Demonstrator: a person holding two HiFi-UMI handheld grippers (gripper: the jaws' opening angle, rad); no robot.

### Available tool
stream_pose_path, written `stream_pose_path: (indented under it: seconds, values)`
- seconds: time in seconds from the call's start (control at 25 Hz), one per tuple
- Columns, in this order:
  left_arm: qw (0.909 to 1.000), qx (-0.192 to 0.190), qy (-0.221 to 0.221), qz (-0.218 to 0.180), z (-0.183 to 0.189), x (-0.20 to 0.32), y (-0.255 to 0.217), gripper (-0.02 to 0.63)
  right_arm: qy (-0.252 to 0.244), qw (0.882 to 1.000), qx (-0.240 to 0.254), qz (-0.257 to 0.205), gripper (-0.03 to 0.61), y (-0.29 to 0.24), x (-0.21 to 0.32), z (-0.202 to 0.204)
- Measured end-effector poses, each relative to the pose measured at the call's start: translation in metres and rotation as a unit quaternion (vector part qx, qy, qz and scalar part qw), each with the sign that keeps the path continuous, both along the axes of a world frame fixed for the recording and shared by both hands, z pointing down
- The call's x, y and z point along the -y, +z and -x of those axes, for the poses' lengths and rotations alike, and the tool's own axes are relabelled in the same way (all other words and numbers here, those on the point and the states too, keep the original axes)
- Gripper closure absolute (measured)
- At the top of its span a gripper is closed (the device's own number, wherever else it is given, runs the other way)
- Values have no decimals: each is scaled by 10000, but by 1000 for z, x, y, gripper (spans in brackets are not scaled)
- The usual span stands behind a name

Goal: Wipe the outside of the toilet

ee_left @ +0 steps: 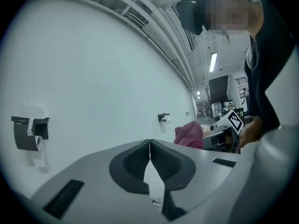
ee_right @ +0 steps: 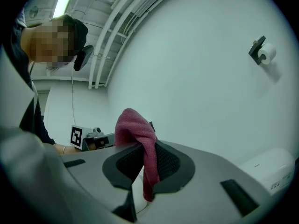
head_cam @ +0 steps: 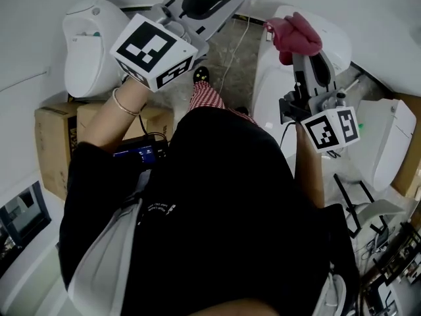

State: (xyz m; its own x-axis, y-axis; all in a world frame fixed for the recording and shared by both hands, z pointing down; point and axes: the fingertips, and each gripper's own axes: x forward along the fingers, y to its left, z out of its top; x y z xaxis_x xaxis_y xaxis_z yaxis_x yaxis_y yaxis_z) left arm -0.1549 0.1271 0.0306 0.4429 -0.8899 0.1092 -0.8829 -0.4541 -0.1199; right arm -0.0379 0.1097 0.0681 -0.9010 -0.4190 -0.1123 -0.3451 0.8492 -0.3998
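Fingers (ee_right: 167,163) of the right gripper (ee_right: 147,146) are clamped on a dark pink terry cloth (ee_right: 135,129). A fold is pinched between the ribbed black pads, the bulk bunches above the tips and a tail hangs below. Judgement: it is gripped by the middle so that a soft wad leads the tips as the wiping face. Left gripper (ee_left: 149,141): fingers (ee_left: 133,162) together, tips touching, nothing between them. It is held up at far left in the head view, apparently kept clear of the work. The task's thing, a white ceramic toilet (head_cam: 268,97), sits right of centre, below and beyond the cloth in the head view. The right gripper view shows the cloth against bare wall only, so no contact with the toilet is evident, and wiping looks not yet begun. A second white toilet (head_cam: 89,51) stands far left, beyond brown cardboard boxes (head_cam: 56,133).
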Motion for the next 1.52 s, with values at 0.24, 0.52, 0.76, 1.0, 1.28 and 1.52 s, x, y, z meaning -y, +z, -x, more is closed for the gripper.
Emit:
stream_pose_path:
  seconds: [0.24, 0.52, 0.76, 1.0, 1.28, 1.52]
  values:
    - [9999, -134, 95, 15, -19, -17, 8, 603, -6, 10000, -68, 14, 518, 2, -22, -11]
    - [9995, -151, 275, 60, -25, -23, 10, 603, 41, 10000, -80, 17, 518, 1, -31, -11]
    - [9995, -196, 234, 54, -17, -28, 10, 603, -26, 9999, -148, -3, 518, 5, -38, -1]
    - [9995, -225, 190, 96, -15, -33, 13, 603, -79, 9999, -146, 23, 518, 8, -43, 0]
    - [9993, -199, 274, 130, -26, -27, 14, 603, -31, 9999, -124, 49, 518, 9, -38, -10]
    - [9990, -177, 365, 167, -39, -15, 17, 603, 11, 9999, -109, 67, 518, 11, -31, -22]
